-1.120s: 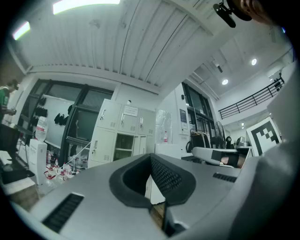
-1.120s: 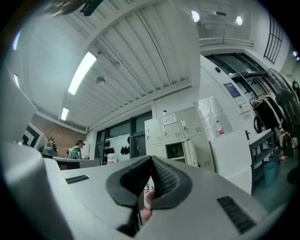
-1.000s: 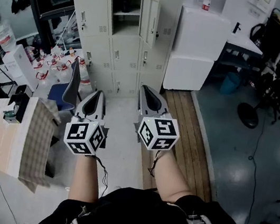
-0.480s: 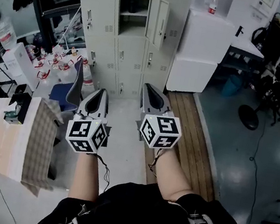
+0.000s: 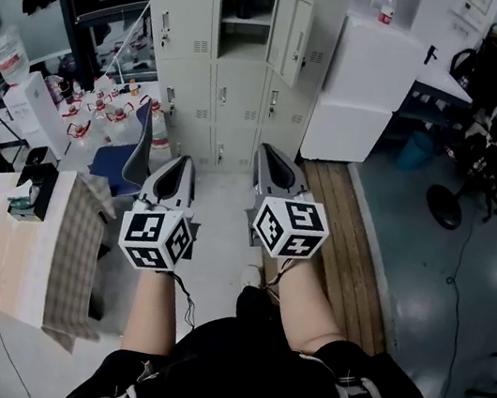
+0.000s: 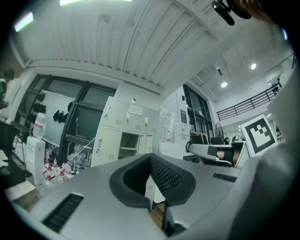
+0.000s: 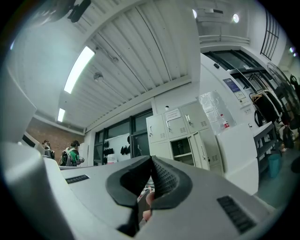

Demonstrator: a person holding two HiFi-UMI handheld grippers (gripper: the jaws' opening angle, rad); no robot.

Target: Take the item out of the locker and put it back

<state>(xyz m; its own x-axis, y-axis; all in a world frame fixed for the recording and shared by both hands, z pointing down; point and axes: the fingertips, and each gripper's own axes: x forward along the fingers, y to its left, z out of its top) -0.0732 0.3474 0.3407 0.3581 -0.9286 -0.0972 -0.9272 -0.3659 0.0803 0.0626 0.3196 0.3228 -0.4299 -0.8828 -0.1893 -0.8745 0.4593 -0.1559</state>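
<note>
The left gripper (image 5: 178, 170) and right gripper (image 5: 269, 159) point forward side by side, jaws together, empty.

Anything inside the open locker (image 5: 242, 42) is too small to tell — the locker bank (image 5: 187, 16) runs off the top edge.

A: What lies on the tabletop (image 5: 0, 269)?
B: A checked cloth (image 5: 79, 244) draped over one side, a dark device (image 5: 33, 189) at its far end.
A: And the floor (image 5: 220, 226)?
B: Wooden boards (image 5: 350, 245) lie on it; the locker (image 5: 247, 98) stands at its far end.
</note>
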